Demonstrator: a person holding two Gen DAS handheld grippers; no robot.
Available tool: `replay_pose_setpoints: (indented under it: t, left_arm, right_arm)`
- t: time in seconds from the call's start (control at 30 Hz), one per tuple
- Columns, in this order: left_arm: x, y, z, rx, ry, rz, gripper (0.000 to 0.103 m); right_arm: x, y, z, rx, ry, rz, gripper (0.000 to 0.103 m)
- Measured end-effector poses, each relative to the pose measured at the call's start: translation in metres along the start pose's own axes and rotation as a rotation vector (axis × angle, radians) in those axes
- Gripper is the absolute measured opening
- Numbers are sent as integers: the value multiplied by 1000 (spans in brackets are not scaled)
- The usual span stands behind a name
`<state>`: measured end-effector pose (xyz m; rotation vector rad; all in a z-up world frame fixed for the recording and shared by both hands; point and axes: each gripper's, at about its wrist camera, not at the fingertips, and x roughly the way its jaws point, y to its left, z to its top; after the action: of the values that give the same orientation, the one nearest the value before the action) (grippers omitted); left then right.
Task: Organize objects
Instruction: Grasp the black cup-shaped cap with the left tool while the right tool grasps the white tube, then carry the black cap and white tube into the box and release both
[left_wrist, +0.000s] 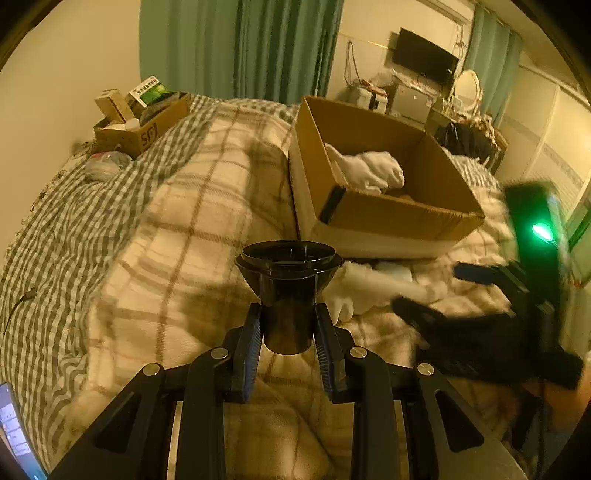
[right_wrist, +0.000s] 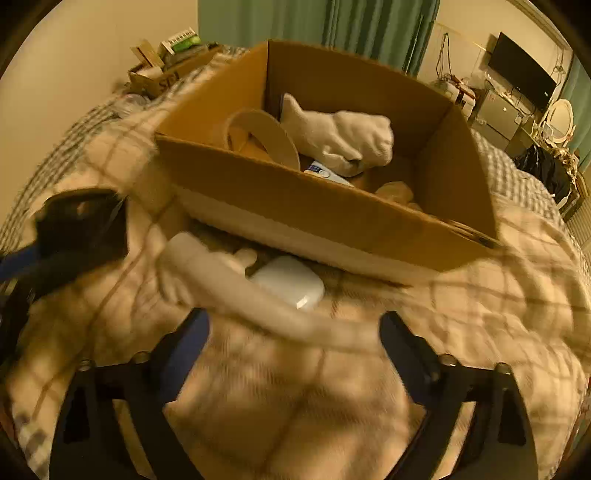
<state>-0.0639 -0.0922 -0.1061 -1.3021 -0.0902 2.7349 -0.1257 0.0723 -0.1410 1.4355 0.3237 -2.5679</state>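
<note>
Left gripper (left_wrist: 288, 325): clenched on a black funnel-shaped cup (left_wrist: 287, 288), held above the plaid blanket (left_wrist: 177, 229).
Right gripper (right_wrist: 295, 328): jaws spread wide, gripping nothing; a white tube (right_wrist: 236, 284) lies between them, blurred.
White case (right_wrist: 291, 280): at 12 o'clock of the right gripper, just beside the cardboard box (right_wrist: 314, 206).
Box contents: white sock (right_wrist: 340, 136).

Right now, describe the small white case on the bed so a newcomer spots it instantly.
Find the large open cardboard box on the plaid blanket. Just in front of its near wall lies the white earbud case, beside a white tube. It is the only smooth, rounded, glossy shell there.
</note>
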Motion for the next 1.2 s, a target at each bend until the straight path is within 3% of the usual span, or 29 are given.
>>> replay_pose_setpoints:
  t: [0.07,0.13,0.27,0.37,0.53,0.87,1.2]
  left_arm:
    - [4,-2,-2,10,10,-4,27]
    - [8,-2,-3,14,22,-12,27]
    - [16,-3,-4,17,40,-24,27]
    - [13,-6,-5,29,31,-23,27]
    - [3,-12,-6,50,5,4,27]
    - [-38,-35,4,81,-70,4,27]
    - [-72,-66,55,145,-171,-4,27]
  right_arm:
    - [17,3,3,3,31,9,73]
    - [27,6,1,-7,61,13,49]
    - [24,2,-2,14,57,33,33]
    - [14,-1,-4,26,35,44,16]
    - [-14,2,-6,18,-33,26,10]
    - [-91,-12,-8,79,-161,109,9]
    - [-162,-43,19,96,-276,92,9]
